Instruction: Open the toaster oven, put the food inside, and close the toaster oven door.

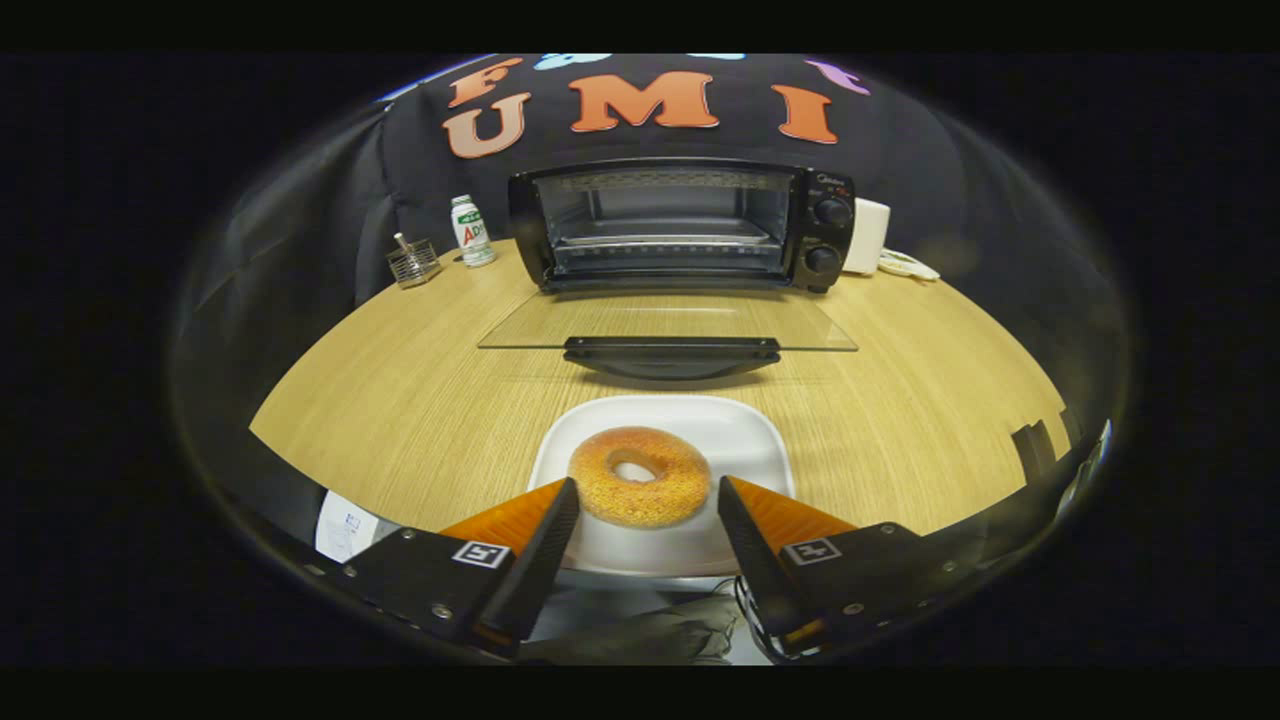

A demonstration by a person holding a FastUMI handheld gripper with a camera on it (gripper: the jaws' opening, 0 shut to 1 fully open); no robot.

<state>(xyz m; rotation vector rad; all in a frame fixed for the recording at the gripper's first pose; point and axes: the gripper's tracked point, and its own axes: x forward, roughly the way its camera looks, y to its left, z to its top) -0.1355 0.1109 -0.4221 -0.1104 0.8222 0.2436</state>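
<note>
Gripper [648,492] sat low over the near edge of the tabletop [400,400], its two fingers spread wide, one on each side of a doughnut [640,477]. Whether the fingertips [566,497] touched the pastry could not be told; they flanked it closely but did not visibly press in. Doughnut lay flat, hole up, on a white plate [745,440] with rounded corners, set close to the table's near edge and roughly centred across its width. Beyond the plate, toward the middle of the wooden surface, the toaster oven door [668,322] hung fully dropped, its glass pane lying level just above the wood with the dark handle [670,354] at its leading lip, facing the plate. Behind the door stood the toaster oven [684,226] at the far edge, cavity open, a wire rack visible inside, two knobs [832,212] stacked on its right panel. Off the oven's left side, near the far-left corner, stood a small bottle [470,231] and a wire basket [414,262]. To the oven's right, a white boxy object [868,236] rested against the far edge.
</note>
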